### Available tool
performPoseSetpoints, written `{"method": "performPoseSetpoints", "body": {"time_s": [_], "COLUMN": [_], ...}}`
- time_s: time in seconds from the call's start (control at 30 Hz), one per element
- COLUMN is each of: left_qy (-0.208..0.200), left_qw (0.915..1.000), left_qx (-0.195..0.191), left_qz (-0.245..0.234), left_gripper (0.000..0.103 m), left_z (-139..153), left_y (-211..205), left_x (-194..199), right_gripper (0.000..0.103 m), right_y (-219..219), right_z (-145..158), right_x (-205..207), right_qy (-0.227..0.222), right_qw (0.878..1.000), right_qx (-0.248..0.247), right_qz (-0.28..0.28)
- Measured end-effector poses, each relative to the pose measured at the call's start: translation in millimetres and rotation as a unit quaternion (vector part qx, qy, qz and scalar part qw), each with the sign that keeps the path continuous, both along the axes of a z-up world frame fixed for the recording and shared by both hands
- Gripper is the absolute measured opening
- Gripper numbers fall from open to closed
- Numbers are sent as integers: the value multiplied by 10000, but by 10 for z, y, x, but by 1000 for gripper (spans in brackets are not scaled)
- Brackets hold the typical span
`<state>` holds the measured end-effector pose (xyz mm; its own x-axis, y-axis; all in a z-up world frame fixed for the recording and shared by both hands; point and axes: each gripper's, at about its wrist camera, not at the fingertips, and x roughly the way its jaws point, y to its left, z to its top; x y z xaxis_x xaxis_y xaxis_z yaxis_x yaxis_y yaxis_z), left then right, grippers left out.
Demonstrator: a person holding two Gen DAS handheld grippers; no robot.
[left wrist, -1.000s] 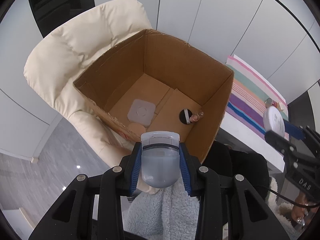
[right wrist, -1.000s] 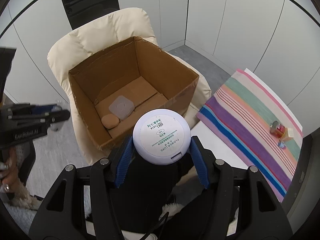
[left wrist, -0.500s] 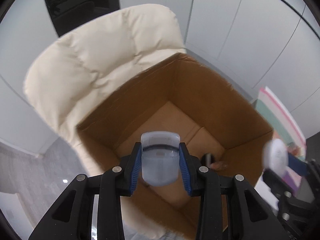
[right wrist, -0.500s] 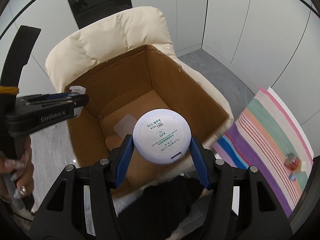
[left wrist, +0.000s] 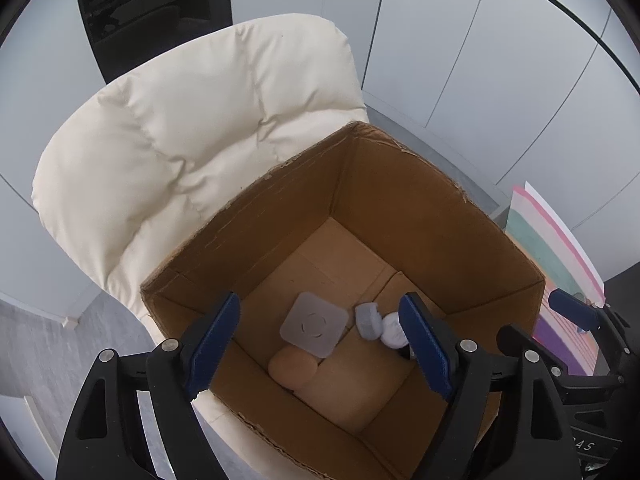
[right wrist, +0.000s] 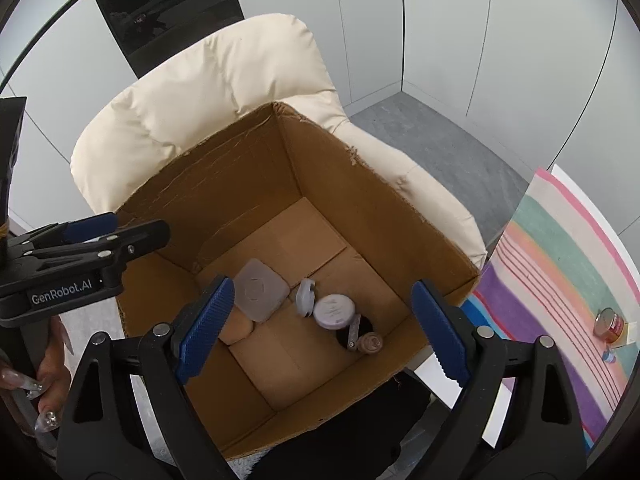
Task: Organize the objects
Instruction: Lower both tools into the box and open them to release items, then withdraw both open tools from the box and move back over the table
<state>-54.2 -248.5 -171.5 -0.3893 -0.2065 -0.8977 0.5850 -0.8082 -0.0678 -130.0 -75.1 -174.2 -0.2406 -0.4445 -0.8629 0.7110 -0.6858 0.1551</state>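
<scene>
Both claws hang over the open cardboard box [right wrist: 400, 216] that sits on the cream padded chair [left wrist: 180, 132], and both are empty: the left gripper [left wrist: 320, 344] has its blue fingers spread wide with nothing between them, and the right gripper [right wrist: 324, 328] is the same, wide apart and holding nothing. The task's things lie on the box floor. The small grey-blue case [right wrist: 305, 297] stands tilted on its edge, touching the round white compact [right wrist: 334, 311], and just left of them is the square translucent lid [right wrist: 260, 291] that partly covers a tan sponge [right wrist: 236, 330]. Near the right wall I see a small brown bottle [right wrist: 370, 343] with a metal tool beside it, over a dark spot that I cannot identify. The danger I see is that the grey-blue case, leaning as it does, may fall flat or roll against the compact if the box is knocked. The box itself seems to rest on soft padding near the seat's front edge, so a push from a claw going out could tilt it. On the striped cloth [right wrist: 560, 264] to the right, a small red jar [right wrist: 609, 323] and some small bits beside it are not yet collected, in my judgement.
</scene>
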Motion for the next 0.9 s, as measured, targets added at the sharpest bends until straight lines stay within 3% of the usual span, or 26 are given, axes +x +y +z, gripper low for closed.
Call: {"method": "performPoseSetpoints", "body": {"time_s": [0.4, 0.67, 0.9], "left_qy": [-123, -3, -182], "left_qw": [9997, 9984, 9972], "left_qx": [-33, -278, -80], "left_qz": [-208, -484, -726], "left_gripper": [83, 83, 84], "left_z": [29, 284, 244], "left_y": [110, 305, 455], "left_x": [60, 323, 640], "right_gripper": [92, 92, 92], "right_y": [77, 264, 494], "right_z": [51, 243, 332], "right_x": [68, 194, 504], "right_qy": [92, 234, 292], "right_qw": [9999, 9994, 9988], "right_qx": [97, 176, 270], "right_qz": [-51, -191, -272]}}
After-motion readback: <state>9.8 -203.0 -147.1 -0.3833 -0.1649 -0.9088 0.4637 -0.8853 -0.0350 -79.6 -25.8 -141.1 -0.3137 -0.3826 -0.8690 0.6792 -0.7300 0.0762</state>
